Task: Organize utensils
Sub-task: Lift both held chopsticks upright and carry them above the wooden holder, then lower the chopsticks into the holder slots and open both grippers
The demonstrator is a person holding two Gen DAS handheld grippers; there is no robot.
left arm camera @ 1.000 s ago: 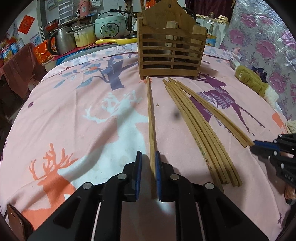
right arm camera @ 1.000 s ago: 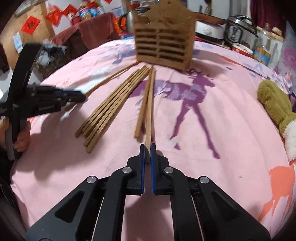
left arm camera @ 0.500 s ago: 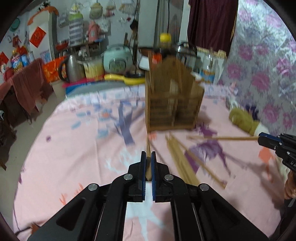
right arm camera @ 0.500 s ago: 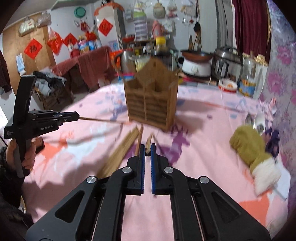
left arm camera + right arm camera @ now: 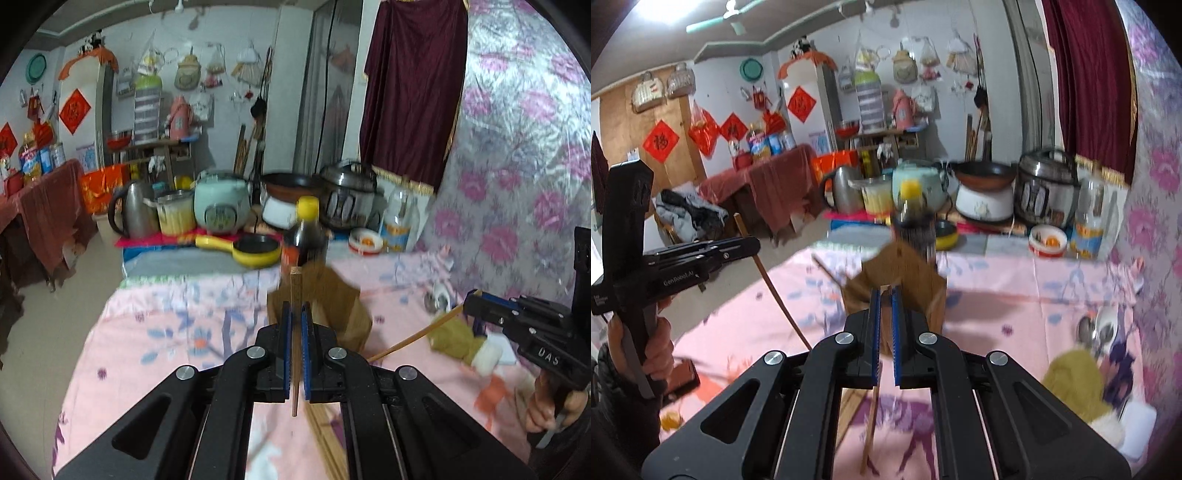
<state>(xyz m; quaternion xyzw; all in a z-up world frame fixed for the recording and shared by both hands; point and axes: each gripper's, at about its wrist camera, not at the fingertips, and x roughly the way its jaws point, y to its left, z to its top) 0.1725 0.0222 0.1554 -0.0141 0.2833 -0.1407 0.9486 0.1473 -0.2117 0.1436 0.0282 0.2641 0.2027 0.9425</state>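
Note:
In the left wrist view my left gripper (image 5: 294, 325) is shut on one wooden chopstick (image 5: 295, 291), held in the air and sticking out past both ends of the pads. The slatted wooden utensil holder (image 5: 332, 302) stands just beyond it on the pink tablecloth. My right gripper (image 5: 884, 321) is shut on another chopstick (image 5: 871, 424), whose long end hangs down toward the table. The holder (image 5: 905, 273) is straight ahead of it. Each gripper shows in the other's view, raised with its chopstick: the right gripper (image 5: 476, 301) and the left gripper (image 5: 753, 243). Several loose chopsticks (image 5: 325, 439) lie below.
A yellow-green plush thing (image 5: 1075, 384) and metal spoons (image 5: 1097, 328) lie at the right of the table. A dark bottle with a yellow cap (image 5: 304, 236) stands behind the holder. Rice cookers, a kettle (image 5: 133, 214) and a yellow pan (image 5: 255, 251) crowd the far side.
Both grippers have risen off the table, each carrying one chopstick, and tilted up toward level. The holder now sits lower and closer in both views.

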